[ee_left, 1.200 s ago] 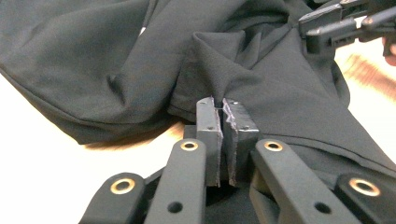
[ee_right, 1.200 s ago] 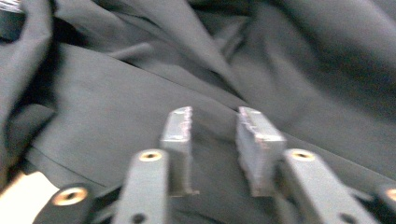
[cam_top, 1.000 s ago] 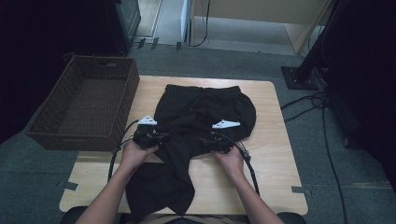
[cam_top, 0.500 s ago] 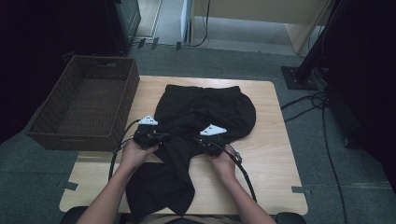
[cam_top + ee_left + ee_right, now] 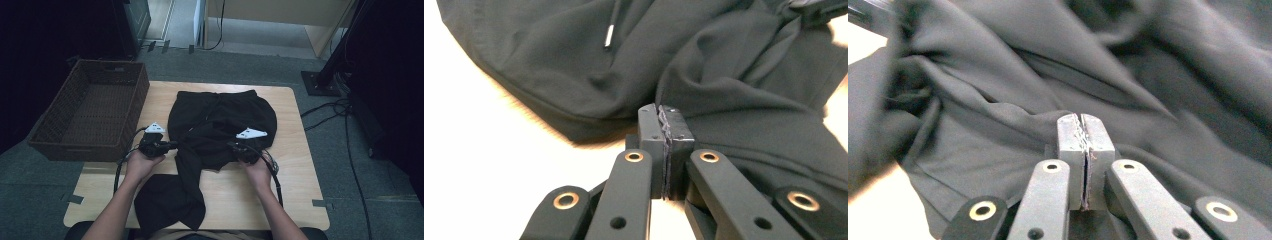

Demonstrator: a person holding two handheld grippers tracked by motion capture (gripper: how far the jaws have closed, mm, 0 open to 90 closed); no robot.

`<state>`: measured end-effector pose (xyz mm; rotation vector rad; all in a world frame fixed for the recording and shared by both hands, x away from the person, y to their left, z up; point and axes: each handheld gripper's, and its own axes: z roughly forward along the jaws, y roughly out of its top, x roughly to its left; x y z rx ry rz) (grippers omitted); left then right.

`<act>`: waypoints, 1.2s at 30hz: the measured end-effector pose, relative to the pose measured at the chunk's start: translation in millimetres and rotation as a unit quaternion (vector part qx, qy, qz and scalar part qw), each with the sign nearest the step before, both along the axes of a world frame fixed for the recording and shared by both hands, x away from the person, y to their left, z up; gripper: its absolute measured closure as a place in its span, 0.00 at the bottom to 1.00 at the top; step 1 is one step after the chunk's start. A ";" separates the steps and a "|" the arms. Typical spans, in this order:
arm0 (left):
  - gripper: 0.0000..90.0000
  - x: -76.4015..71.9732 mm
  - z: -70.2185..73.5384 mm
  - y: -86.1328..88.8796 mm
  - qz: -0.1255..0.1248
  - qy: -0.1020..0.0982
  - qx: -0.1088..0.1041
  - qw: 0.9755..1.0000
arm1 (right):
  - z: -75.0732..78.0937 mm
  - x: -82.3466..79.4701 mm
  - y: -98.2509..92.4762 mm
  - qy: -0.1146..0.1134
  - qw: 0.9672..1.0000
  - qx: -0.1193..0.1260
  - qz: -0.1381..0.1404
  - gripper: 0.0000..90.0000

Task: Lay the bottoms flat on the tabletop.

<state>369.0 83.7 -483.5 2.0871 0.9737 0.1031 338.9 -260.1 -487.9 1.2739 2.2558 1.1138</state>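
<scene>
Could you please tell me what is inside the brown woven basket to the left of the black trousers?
The brown woven basket appears empty: its woven floor shows bare in the high view. The strip of floor just behind its near wall is hidden by that wall, so something flat there could not be seen.

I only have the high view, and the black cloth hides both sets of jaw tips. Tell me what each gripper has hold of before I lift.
Observer: In the left gripper view, the left gripper is shut on a thin fold at the edge of the black garment.
Operator: Now report the right one.
Observer: The jaws of the right gripper have just been closing and are shut, with a ridge of the same cloth nipped between the pads.
Operator: Name anything loose near the left jaws.
Observer: A drawstring with a pale tip lies on the cloth beyond the left jaws, apart from them.
</scene>
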 end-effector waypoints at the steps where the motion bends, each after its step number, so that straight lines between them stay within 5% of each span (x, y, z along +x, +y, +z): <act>1: 1.00 -0.3 -0.2 0.3 -0.001 0.002 -0.003 1.000 | 0.0 -0.4 -8.7 0.004 1.000 0.016 -0.005 0.99; 3: 1.00 -2.3 0.8 -1.7 -0.003 -0.004 0.011 1.000 | 0.5 -1.5 -17.0 0.009 1.000 0.020 -0.010 1.00; 4: 1.00 -2.6 1.5 -1.2 0.000 -0.007 0.018 1.000 | 1.7 -2.7 -20.1 0.006 1.000 0.002 -0.018 1.00; 9: 1.00 -1.3 2.6 13.1 0.015 0.007 0.007 1.000 | 6.7 -4.8 -51.3 0.012 0.998 -0.016 -0.053 1.00; 16: 1.00 -1.3 -1.7 19.3 0.028 0.013 0.025 0.999 | -2.0 -4.3 -103.8 0.032 0.990 -0.040 -0.131 1.00; 18: 0.99 2.6 -9.3 25.5 0.034 0.050 0.008 0.998 | -2.0 -6.7 -113.2 0.030 0.986 -0.031 -0.159 0.97; 24: 0.82 -4.2 6.0 23.0 0.026 0.013 -0.055 0.998 | 6.3 -10.1 -100.4 0.007 0.992 0.005 -0.127 0.79; 32: 0.67 -18.6 29.8 8.9 -0.007 -0.003 -0.065 0.998 | 22.0 -16.0 -62.0 -0.002 0.997 0.047 -0.066 0.61; 36: 0.61 -26.1 21.5 -8.5 -0.045 0.021 -0.047 0.998 | 24.5 -21.6 -34.7 0.009 0.998 0.063 -0.015 0.60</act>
